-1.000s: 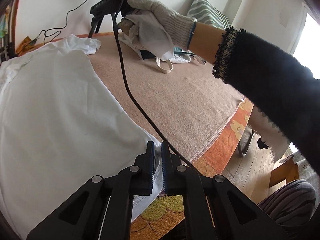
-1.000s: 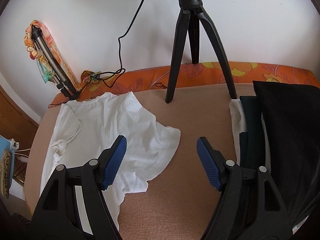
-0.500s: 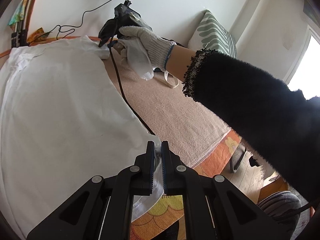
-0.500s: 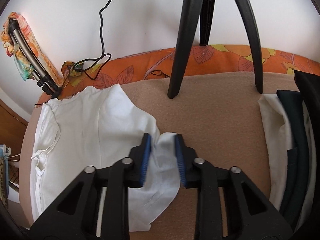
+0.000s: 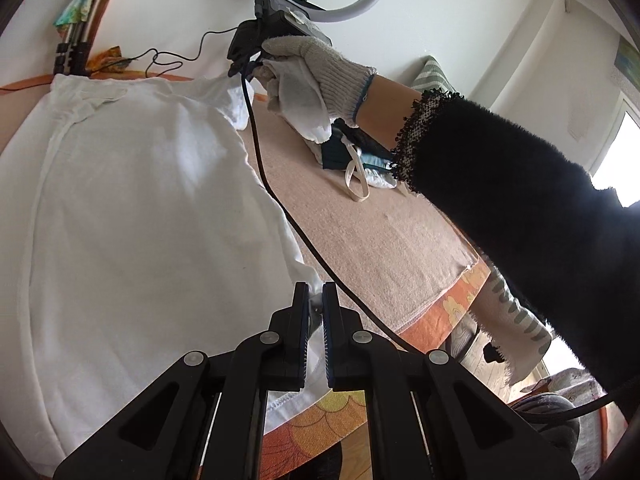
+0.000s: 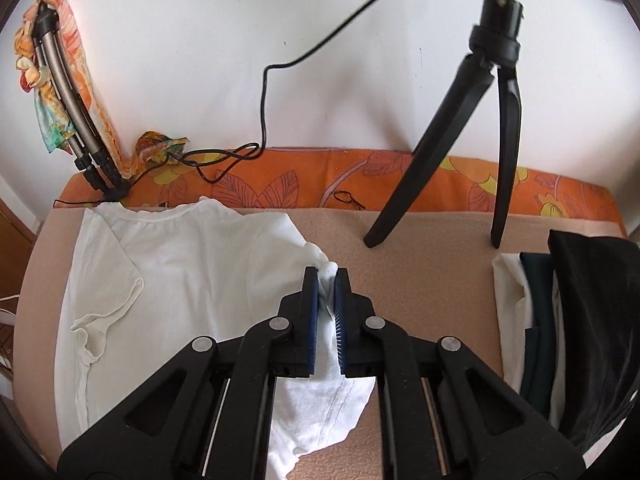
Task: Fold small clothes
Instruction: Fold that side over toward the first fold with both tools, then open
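Observation:
A white T-shirt (image 5: 132,216) lies spread on the tan blanket (image 5: 384,240). My left gripper (image 5: 315,300) is shut on the shirt's bottom hem corner, near the blanket's front edge. In the right wrist view the same shirt (image 6: 184,264) lies to the left, and my right gripper (image 6: 326,276) is shut on a bunched fold of its right sleeve. In the left wrist view a gloved hand (image 5: 312,76) holds the right gripper tool at the far side, above that sleeve. A black cable (image 5: 280,208) runs from it across the shirt's edge.
A black tripod (image 6: 448,140) stands on the blanket at the back. A pile of folded dark and white clothes (image 6: 568,320) lies at the right. Orange floral bedding (image 6: 280,188) borders the blanket. A ring light (image 5: 324,0) is above. Cables (image 6: 224,156) lie by the wall.
My right gripper came down onto the shirt's right sleeve and closed on it, bunching the cloth. My left gripper stayed shut on the hem while its view tilted upward.

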`<state>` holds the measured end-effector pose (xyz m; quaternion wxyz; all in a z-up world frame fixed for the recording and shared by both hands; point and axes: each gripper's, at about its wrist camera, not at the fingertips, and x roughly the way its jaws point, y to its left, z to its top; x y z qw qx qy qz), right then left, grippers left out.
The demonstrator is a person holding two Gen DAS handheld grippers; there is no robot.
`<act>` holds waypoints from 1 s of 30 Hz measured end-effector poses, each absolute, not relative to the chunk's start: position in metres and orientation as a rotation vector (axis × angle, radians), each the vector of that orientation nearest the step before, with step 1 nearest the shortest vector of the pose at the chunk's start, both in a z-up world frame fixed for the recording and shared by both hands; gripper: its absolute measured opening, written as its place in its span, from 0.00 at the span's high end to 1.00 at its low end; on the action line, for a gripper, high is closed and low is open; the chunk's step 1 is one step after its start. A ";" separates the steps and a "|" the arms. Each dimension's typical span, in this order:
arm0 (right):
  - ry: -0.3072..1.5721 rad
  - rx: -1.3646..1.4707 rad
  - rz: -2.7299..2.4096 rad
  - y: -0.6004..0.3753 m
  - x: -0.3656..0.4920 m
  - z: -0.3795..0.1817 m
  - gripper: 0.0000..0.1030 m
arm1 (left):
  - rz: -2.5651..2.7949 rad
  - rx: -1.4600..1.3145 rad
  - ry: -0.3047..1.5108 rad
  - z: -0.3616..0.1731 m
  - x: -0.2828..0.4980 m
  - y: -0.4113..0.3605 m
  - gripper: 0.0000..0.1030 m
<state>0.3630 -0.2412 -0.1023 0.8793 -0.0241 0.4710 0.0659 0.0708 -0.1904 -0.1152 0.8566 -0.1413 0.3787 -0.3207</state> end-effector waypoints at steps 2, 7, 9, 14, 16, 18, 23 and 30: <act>0.975 -0.090 0.140 -0.224 0.361 -0.093 0.92 | -0.665 -0.320 0.794 -0.116 0.069 -0.181 0.95; 0.970 -0.217 0.150 -0.171 0.358 -0.081 0.92 | -0.630 -0.375 0.798 -0.119 0.064 -0.158 0.95; 0.967 -0.272 0.156 -0.148 0.356 -0.080 0.92 | -0.610 -0.393 0.795 -0.121 0.062 -0.148 0.95; 0.968 -0.412 0.154 -0.092 0.351 -0.090 0.92 | -0.574 -0.424 0.791 -0.124 0.057 -0.130 0.95; 0.967 -0.454 0.166 -0.070 0.347 -0.096 0.92 | -0.563 -0.431 0.791 -0.125 0.054 -0.127 0.95; 0.964 -0.499 0.179 -0.050 0.343 -0.102 0.92 | -0.551 -0.436 0.792 -0.127 0.053 -0.122 0.95; 0.957 -0.577 0.185 -0.009 0.343 -0.114 0.92 | -0.515 -0.448 0.795 -0.130 0.051 -0.108 0.95; 0.975 -0.577 0.180 0.009 0.352 -0.127 0.92 | -0.471 -0.456 0.790 -0.133 0.050 -0.090 0.95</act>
